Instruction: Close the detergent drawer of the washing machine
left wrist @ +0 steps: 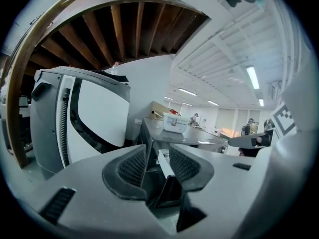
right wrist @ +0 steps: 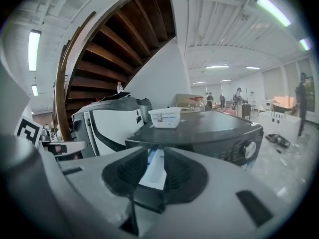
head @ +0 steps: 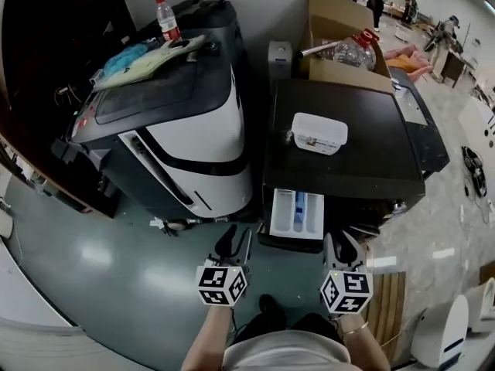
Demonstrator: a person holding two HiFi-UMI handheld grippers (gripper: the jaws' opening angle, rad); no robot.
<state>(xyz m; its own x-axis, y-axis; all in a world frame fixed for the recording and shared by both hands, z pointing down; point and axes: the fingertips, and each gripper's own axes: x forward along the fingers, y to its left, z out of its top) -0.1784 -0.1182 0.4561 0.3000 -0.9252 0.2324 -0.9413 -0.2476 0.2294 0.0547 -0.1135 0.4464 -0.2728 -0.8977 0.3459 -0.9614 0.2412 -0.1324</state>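
The dark washing machine [head: 340, 161] has its white detergent drawer [head: 298, 213] pulled out of the front. In the head view my left gripper [head: 232, 243] hovers just left of and in front of the drawer, and my right gripper [head: 345, 246] is just to its right. Neither touches it. Both stand open with nothing between the pads. Through the gap of the left gripper [left wrist: 158, 151] the drawer's edge [left wrist: 164, 164] shows beyond the pads. The right gripper [right wrist: 155, 156] also frames the drawer [right wrist: 154, 174], below the machine's top [right wrist: 209, 126].
A white plastic tub [head: 319, 132] sits on the washer's top. A white and black machine [head: 178, 130] stands close on the left, with a bottle [head: 166, 18] and cloths on it. A cardboard box [head: 340, 45] is behind. A wooden pallet [head: 398, 300] lies at the right.
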